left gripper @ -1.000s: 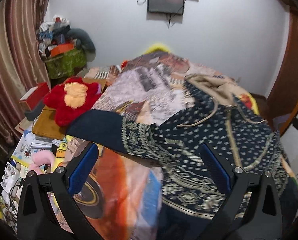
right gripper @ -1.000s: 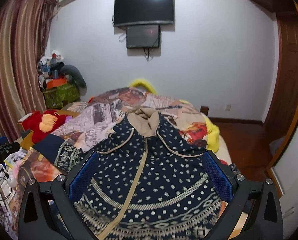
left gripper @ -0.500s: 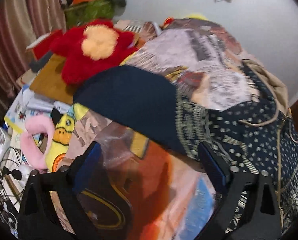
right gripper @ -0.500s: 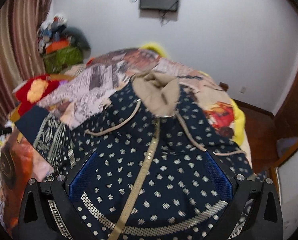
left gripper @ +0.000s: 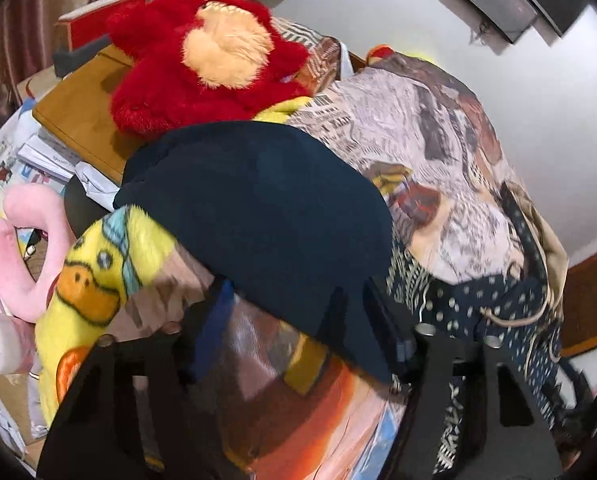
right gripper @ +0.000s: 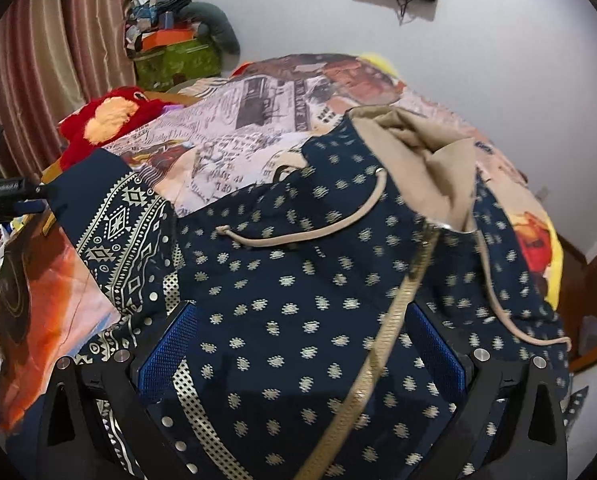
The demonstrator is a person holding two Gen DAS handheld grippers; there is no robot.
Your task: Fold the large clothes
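Note:
A navy hoodie with cream dots, a tan hood and a gold zipper point(right gripper: 306, 280) lies spread face up on a bed. Its left sleeve ends in a plain navy cuff point(left gripper: 266, 216) that lies across the bed's left edge. My left gripper point(left gripper: 298, 320) is open, with the cuff's near edge between its fingers. It also shows from the side in the right wrist view point(right gripper: 14, 196). My right gripper point(right gripper: 302, 352) is open and hovers low over the hoodie's chest, fingers on either side of the zipper.
The bed carries a printed newspaper-pattern sheet point(right gripper: 234, 136). A red plush toy point(left gripper: 202, 60) on a wooden board, a yellow duck blanket point(left gripper: 98, 272) and a pink neck pillow point(left gripper: 22, 248) crowd the left side. A wall stands behind the bed, a wooden door frame at right.
My left gripper has dropped and moved forward until the sleeve cuff lies between its fingers. My right gripper has lowered closer over the hoodie's chest. Both have stayed open.

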